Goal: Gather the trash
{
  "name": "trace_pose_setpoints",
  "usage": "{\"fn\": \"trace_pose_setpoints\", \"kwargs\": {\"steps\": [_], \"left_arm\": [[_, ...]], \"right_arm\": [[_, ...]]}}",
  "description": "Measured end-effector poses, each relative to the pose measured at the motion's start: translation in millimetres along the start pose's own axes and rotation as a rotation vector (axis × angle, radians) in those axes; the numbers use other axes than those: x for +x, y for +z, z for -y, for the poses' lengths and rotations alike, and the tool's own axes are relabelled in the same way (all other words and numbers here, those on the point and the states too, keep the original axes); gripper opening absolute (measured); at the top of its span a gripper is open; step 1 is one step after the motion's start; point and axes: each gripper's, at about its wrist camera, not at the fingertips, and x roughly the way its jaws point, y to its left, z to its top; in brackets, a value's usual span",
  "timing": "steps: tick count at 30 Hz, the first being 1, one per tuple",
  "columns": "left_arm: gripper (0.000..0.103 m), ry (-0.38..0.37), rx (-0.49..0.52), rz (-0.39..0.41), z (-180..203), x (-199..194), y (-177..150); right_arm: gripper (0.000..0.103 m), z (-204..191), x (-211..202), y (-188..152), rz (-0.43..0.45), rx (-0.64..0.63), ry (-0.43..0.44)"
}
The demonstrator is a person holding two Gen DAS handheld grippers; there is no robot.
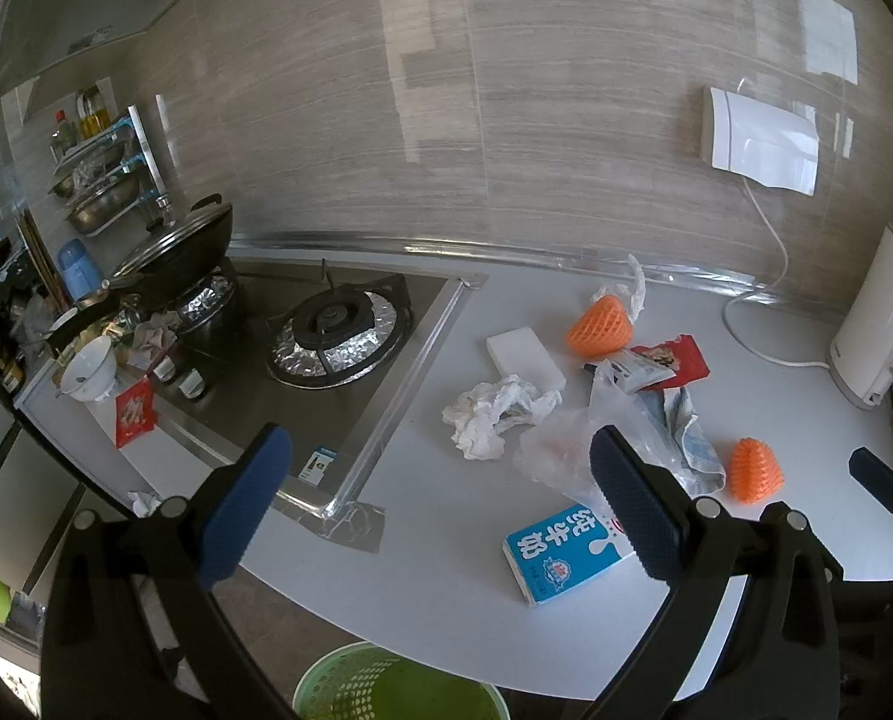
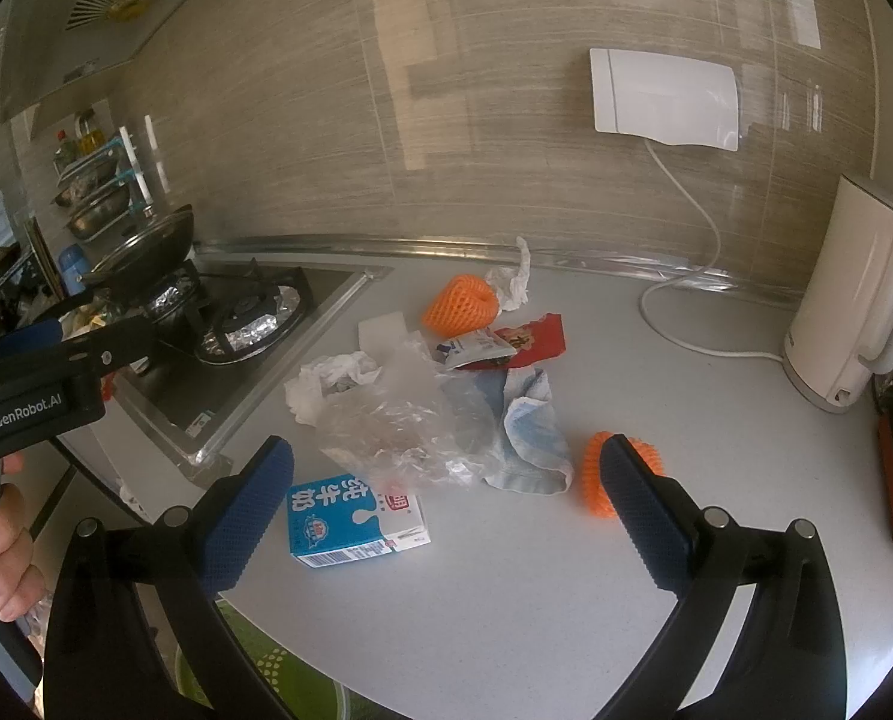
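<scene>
The trash lies in a loose heap on the grey counter (image 2: pixel 536 600), just beside the stove (image 1: pixel 338 324), and the green basket (image 1: pixel 386 684) stands below the counter edge, so the largest risk is that a piece pulled toward the edge falls past the basket onto the floor. The clear plastic bag (image 2: pixel 386 426) is the biggest piece; it lies over the milk carton (image 2: pixel 350 516) and touches the crumpled tissue (image 2: pixel 326 384), so a pinch on it may drag its neighbours along or slip off the thin film. The nearer orange foam net (image 2: pixel 596 480) seems light and springy and could roll away when a finger touches it. The left gripper (image 1: pixel 440 504) and the right gripper (image 2: pixel 446 510) both hover above the heap with jaws wide apart and hold nothing. Hard to judge are the contents of the bag, what lies under the blue-white wrapper (image 2: pixel 530 438), and the small white scrap (image 1: pixel 145 503) at the counter corner near the stove. The basket is cut off in both views, so its depth and its fill cannot be told.
</scene>
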Motion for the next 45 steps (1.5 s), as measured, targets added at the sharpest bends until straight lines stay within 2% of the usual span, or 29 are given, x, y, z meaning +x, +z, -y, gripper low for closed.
{"fn": "trace_pose_setpoints", "kwargs": {"steps": [39,42,45], "left_arm": [[0.096,-0.020,0.014,-0.015,2,10,1],[0.096,-0.054,0.038,-0.018,3,14,-2],[0.096,-0.114,0.073,-0.075,4,30,-9]], "right_arm": [[0.101,4,9,-2,-0.023,-0.003,-0.012],[0.101,5,10,-3,-0.026,0.000,-0.017],[0.101,12,13,-8,-0.029,0.006,-0.034]]}}
